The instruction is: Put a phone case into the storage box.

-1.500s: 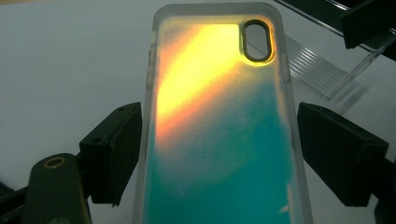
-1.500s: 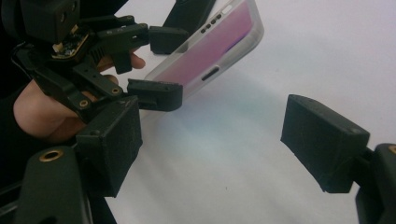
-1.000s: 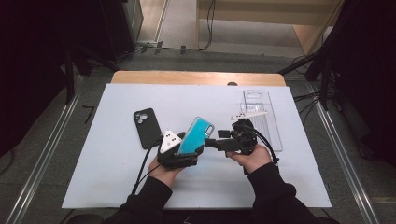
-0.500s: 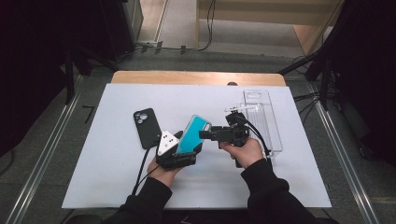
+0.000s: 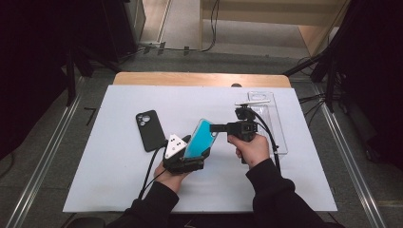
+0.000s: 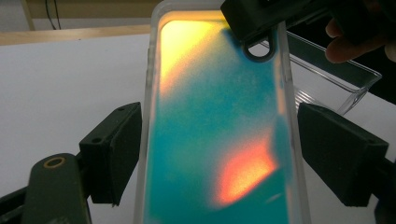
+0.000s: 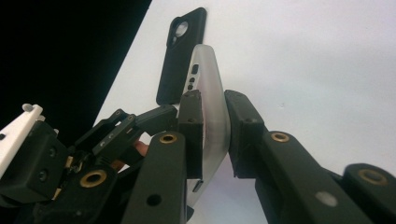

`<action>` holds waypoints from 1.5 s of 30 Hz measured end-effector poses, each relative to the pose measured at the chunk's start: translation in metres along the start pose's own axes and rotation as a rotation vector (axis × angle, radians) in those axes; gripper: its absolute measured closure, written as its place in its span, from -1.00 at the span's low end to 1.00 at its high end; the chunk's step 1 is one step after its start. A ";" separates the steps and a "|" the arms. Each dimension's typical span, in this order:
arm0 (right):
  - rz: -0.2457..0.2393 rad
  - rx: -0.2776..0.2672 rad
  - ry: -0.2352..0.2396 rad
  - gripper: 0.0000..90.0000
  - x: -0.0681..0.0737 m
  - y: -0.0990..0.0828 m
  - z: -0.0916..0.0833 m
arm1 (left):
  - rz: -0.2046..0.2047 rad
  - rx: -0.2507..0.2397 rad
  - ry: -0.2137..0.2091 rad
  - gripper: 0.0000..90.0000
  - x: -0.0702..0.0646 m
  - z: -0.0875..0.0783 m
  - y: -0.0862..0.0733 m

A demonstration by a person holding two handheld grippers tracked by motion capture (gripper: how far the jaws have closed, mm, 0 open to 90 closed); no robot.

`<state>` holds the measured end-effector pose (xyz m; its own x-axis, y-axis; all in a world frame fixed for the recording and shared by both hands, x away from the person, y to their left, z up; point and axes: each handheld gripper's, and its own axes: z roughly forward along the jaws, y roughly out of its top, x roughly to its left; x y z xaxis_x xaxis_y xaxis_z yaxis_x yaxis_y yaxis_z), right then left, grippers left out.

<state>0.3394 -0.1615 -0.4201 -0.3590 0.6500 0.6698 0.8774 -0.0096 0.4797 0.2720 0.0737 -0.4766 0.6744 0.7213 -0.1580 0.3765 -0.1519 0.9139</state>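
A teal phone case [image 5: 202, 137] with a clear rim is held tilted above the table. My left gripper [image 5: 192, 154] is shut on its lower part, one pad against each long side [image 6: 219, 130]. My right gripper [image 5: 212, 127] comes in from the right. Its jaws have just been closing and now clamp the case's upper end [image 7: 208, 74], one pad on each face [image 7: 212, 100]. In the left gripper view the right gripper's black jaw tip [image 6: 261, 23] covers the case's top right corner. A black phone [image 5: 149, 130] lies back up on the white table to the left.
A clear plastic tray [image 5: 268, 123] lies on the white table [image 5: 119, 190] to the right of my right hand, with a clear flat piece [image 5: 254, 99] at its far end. The table's wooden far edge [image 5: 199, 78] runs behind. Cables trail from both grippers toward the person.
My right gripper moved left to the case's upper end and its jaws closed on it. The left gripper and the case stayed in place.
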 end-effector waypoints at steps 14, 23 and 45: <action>0.004 -0.008 0.044 0.72 0.004 0.003 -0.004 | 0.008 0.015 0.034 -0.66 -0.001 -0.002 0.008; -0.056 -0.017 -0.011 0.72 0.009 0.006 -0.007 | -0.082 0.129 0.001 -0.97 0.005 -0.006 0.019; -0.377 -0.034 -0.068 0.71 0.018 0.001 -0.026 | -0.055 0.422 -0.117 -0.53 0.029 -0.016 0.057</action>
<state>0.3259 -0.1701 -0.3926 -0.6314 0.6617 0.4043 0.6765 0.2153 0.7042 0.3027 0.0965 -0.4234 0.7043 0.6584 -0.2655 0.6239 -0.3957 0.6739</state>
